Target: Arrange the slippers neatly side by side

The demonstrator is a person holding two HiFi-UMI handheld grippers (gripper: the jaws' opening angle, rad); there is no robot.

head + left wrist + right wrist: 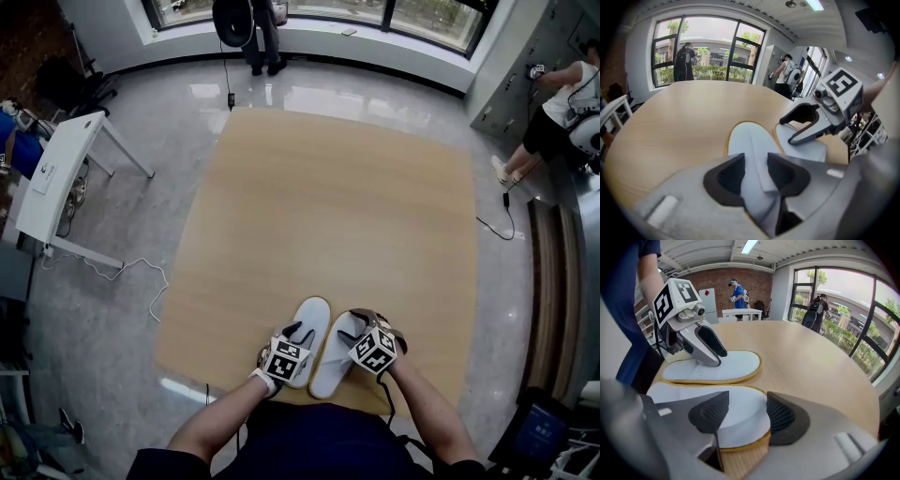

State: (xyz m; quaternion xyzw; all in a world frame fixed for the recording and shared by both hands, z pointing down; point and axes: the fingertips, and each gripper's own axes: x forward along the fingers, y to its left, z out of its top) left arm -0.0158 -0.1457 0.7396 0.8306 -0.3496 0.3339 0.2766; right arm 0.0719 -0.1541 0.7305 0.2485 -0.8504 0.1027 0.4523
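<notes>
Two white slippers with yellow-edged soles lie side by side near the front edge of a tan mat [328, 187]. My left gripper [297, 333] is down on the left slipper [311, 317], and its jaws [756, 171] are shut on a fold of the white upper. The left slipper [747, 138] reaches away from me toward the window. My right gripper [359, 328] stands over the right slipper [328, 367]. Its jaws [747, 411] are open, with the end of the right slipper [740, 425] lying flat between and below them. The pads do not touch it.
The mat lies on a glossy grey floor. A white table [56, 173] stands at the left, with a white cable [131, 267] trailing beside the mat. A person [262, 37] stands by the far window and another [558, 112] at the right lockers. A black cable [492, 225] runs off the mat's right edge.
</notes>
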